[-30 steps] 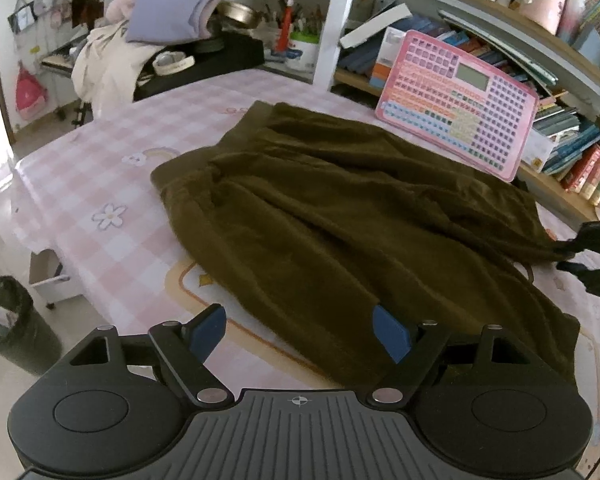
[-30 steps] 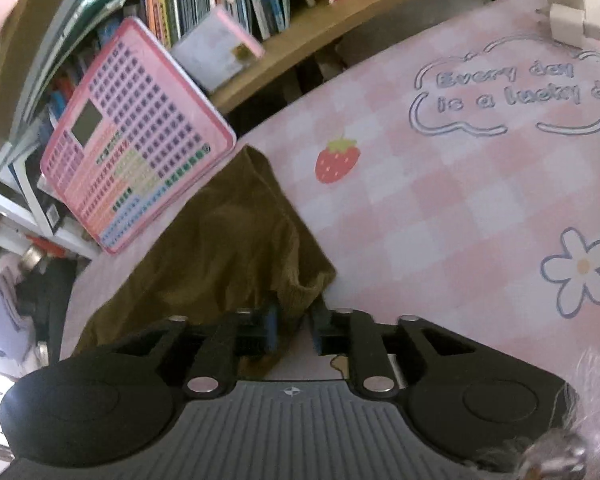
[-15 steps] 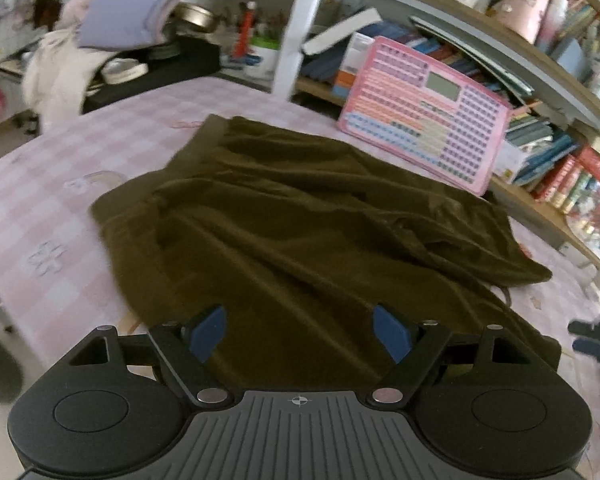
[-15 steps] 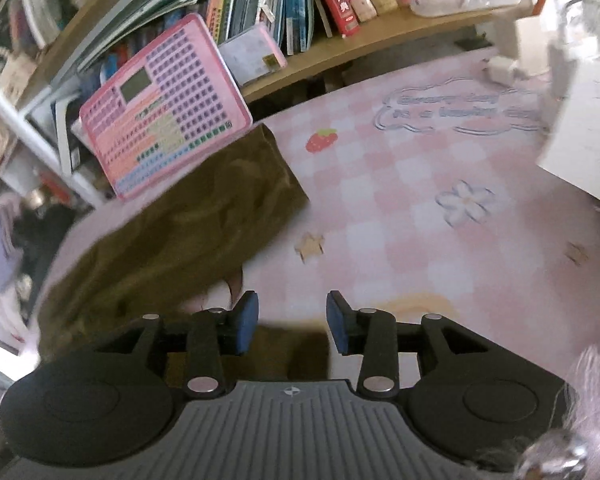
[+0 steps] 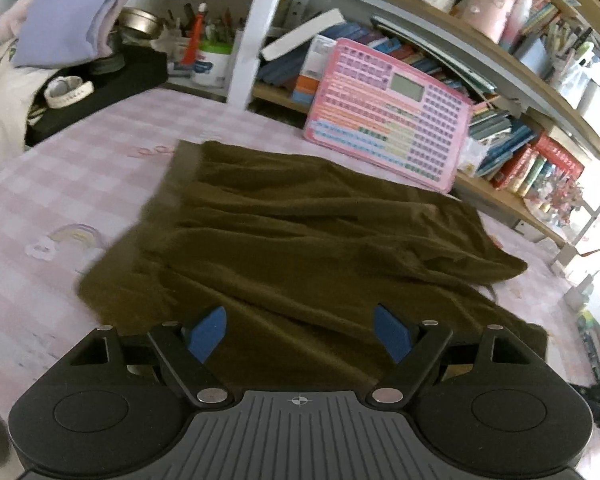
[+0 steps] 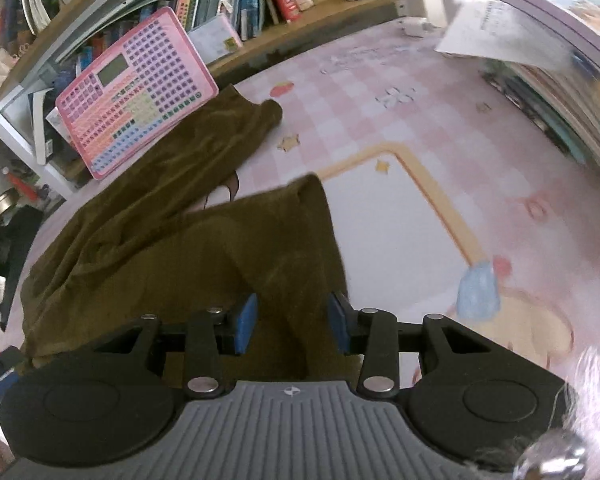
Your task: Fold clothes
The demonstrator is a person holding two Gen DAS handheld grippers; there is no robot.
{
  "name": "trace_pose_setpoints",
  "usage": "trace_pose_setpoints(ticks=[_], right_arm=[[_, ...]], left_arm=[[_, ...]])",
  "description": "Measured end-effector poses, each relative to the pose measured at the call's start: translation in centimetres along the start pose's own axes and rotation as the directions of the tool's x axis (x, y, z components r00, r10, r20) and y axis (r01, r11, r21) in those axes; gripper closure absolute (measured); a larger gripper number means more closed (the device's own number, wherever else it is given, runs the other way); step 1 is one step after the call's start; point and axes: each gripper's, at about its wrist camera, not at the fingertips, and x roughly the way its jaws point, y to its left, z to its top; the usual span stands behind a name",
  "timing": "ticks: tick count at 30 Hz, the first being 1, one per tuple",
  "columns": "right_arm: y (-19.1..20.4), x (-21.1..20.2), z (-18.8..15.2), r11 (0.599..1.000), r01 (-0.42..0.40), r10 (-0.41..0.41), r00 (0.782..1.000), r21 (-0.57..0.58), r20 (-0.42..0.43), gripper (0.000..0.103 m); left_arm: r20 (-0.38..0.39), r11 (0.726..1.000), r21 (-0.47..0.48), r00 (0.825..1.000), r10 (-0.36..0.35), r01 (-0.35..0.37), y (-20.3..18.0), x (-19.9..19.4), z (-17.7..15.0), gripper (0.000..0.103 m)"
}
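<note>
Trousers (image 5: 308, 240) of olive-brown cloth lie spread across the pink checked surface (image 5: 60, 184), filling mid-frame, a pink keyboard toy (image 5: 392, 120) leaning behind them. Left tongs (image 5: 300, 330) hover wide apart above the cloth, gripping nothing. Right tongs (image 6: 292, 320) stand partly parted over one trouser leg, pads clear of it.

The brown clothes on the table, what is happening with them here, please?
A person is folding dark olive-brown trousers on a pink checked table, holding a hand-held gripper in each hand. The trousers lie spread out and wrinkled, not yet folded. The left hand-held gripper hovers wide open over the near edge. The right hand-held gripper is over one leg end, jaws apart, gripping nothing.
</note>
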Motion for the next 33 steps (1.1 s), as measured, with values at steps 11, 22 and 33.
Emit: trace_pose_setpoints(ticks=[11,22,33], right_arm=[[1.9,-1.5,-5.5,0.974,0.225,-0.224,0.970,-0.004,0.089,0.067],[3.3,0.7,-5.4,0.898,0.376,-0.355,0.926,-0.228,0.132,0.070],[2.6,2.5,-2.5,0.886,0.389,-0.365,0.921,-0.251,0.136,0.068]], left_arm=[[0.025,0.992,-0.043,0.993,0.120,-0.119,9.1,-1.2,2.0,0.020],[-0.033,0.984,-0.030,0.984,0.176,-0.177,10.8,0.9,1.4,0.020],[-0.057,0.987,0.021,0.986,0.158,-0.157,9.2,2.8,1.1,0.020]])
